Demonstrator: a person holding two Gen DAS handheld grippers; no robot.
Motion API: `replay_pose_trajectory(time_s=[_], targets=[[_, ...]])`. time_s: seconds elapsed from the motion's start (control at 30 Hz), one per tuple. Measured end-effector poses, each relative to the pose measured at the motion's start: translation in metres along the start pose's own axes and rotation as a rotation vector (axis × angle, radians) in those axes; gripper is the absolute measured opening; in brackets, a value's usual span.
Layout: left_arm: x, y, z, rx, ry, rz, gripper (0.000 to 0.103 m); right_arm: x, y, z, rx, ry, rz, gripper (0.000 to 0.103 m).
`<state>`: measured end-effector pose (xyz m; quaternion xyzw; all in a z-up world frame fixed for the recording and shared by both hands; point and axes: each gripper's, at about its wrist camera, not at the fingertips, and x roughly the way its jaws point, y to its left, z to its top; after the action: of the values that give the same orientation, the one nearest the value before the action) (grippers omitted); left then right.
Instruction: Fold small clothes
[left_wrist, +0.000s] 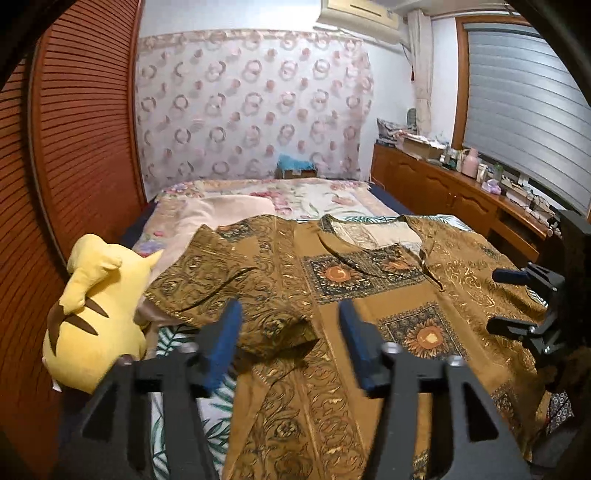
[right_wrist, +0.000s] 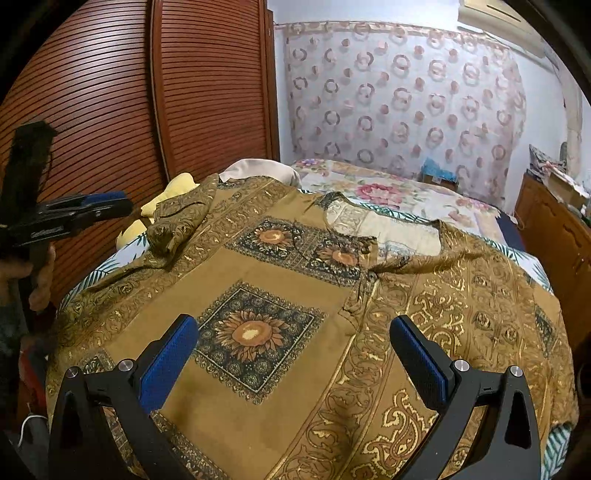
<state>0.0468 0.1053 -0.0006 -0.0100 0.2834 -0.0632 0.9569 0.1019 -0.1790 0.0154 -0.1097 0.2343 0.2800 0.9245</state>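
A brown and gold patterned shirt (left_wrist: 332, 280) with sunflower squares lies spread face up on the bed; it also fills the right wrist view (right_wrist: 295, 295). Its left sleeve (left_wrist: 229, 288) is folded in over the body and shows as a bunched flap in the right wrist view (right_wrist: 177, 221). My left gripper (left_wrist: 290, 314) is open and empty, just above that sleeve's hem. My right gripper (right_wrist: 293, 332) is open and empty above the shirt's front, near the lower sunflower square (right_wrist: 251, 332). The right gripper shows at the left view's right edge (left_wrist: 517, 295), and the left gripper at the right view's left edge (right_wrist: 92, 210).
A yellow plush toy (left_wrist: 96, 314) lies at the bed's left edge beside the sleeve. A slatted wooden wardrobe (right_wrist: 110, 92) stands on the left. A floral bedspread (left_wrist: 295, 195) and a pink pillow (left_wrist: 210, 214) lie beyond the shirt. A wooden cabinet (left_wrist: 461, 195) with clutter runs along the right.
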Motion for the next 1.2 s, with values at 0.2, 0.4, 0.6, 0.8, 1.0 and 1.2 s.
replay_pose_trajectory(time_s=[0.2, 0.4, 0.6, 0.8, 1.0, 1.2], targets=[[-0.016, 0.016, -0.008, -0.041, -0.02, 0.053, 0.086, 0.006, 0.01, 0.017, -0.063, -0.002, 0.007, 0.103], [-0.024, 0.031, -0.02, -0.062, -0.031, 0.108, 0.086, 0.018, 0.03, 0.036, -0.142, 0.0, 0.04, 0.103], [-0.028, 0.043, -0.031, -0.074, -0.026, 0.14, 0.086, 0.046, 0.05, 0.051, -0.193, 0.027, 0.122, 0.1], [-0.034, 0.055, -0.042, -0.109, -0.022, 0.164, 0.086, 0.083, 0.06, 0.073, -0.236, 0.044, 0.219, 0.084], [-0.035, 0.068, -0.052, -0.147, -0.013, 0.183, 0.086, 0.124, 0.085, 0.104, -0.268, 0.066, 0.293, 0.074], [-0.034, 0.077, -0.06, -0.166, -0.003, 0.192, 0.086, 0.164, 0.121, 0.117, -0.348, 0.119, 0.31, 0.072]])
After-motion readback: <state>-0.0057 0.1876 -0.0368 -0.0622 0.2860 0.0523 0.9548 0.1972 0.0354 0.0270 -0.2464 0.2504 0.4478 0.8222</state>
